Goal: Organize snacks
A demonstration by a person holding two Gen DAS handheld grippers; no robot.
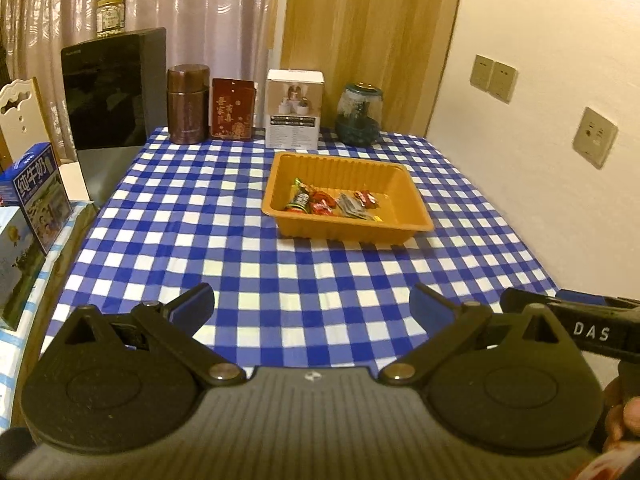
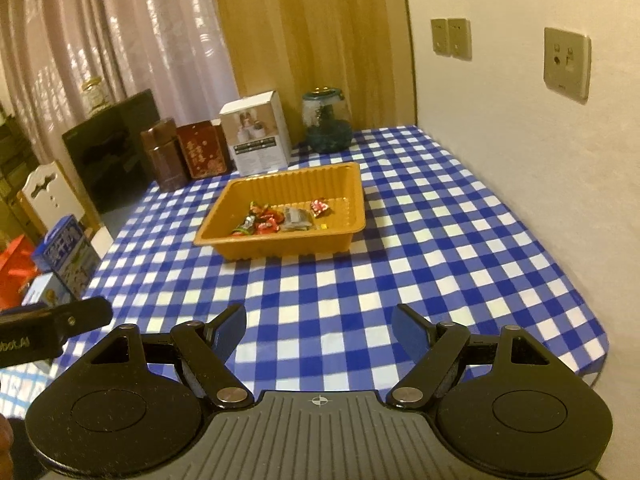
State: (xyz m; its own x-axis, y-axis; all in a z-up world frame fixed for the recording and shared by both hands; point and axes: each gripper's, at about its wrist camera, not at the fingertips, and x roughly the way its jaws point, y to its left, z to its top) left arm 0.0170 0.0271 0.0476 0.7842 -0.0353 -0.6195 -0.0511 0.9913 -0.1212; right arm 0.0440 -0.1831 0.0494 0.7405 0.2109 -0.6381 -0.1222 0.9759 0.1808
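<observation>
Over the near edge of the checked tablecloth (image 1: 320, 280) I hold both claws side by side, tilted down toward the table. My left claw (image 1: 312, 306) has its blue-padded fingers (image 1: 192, 308) spread wide with only cloth showing between them. My right claw (image 2: 318, 330) stands the same way, pads well apart and gripping nothing; its black body also pokes into the right edge of the left view, just beside my left claw.

Farther up the table, near its middle, sits the orange tray (image 2: 340, 184). Several wrapped snacks (image 2: 276, 218) lie loose on its floor, bunched toward the near left part, with one red-wrapped piece (image 2: 320, 206) a little apart on the right. The wrappers are too small and blurred for me to read, so I can only say they look like sweets.

Along the far edge stand a brown tin (image 1: 188, 104), a red box (image 1: 234, 110), a white carton (image 1: 294, 110) and a dark green glass jar (image 1: 360, 114), in a row from left to right and clear of the tray. To the left of the table are a black cabinet (image 1: 112, 92) and a blue milk carton (image 1: 38, 188).
</observation>
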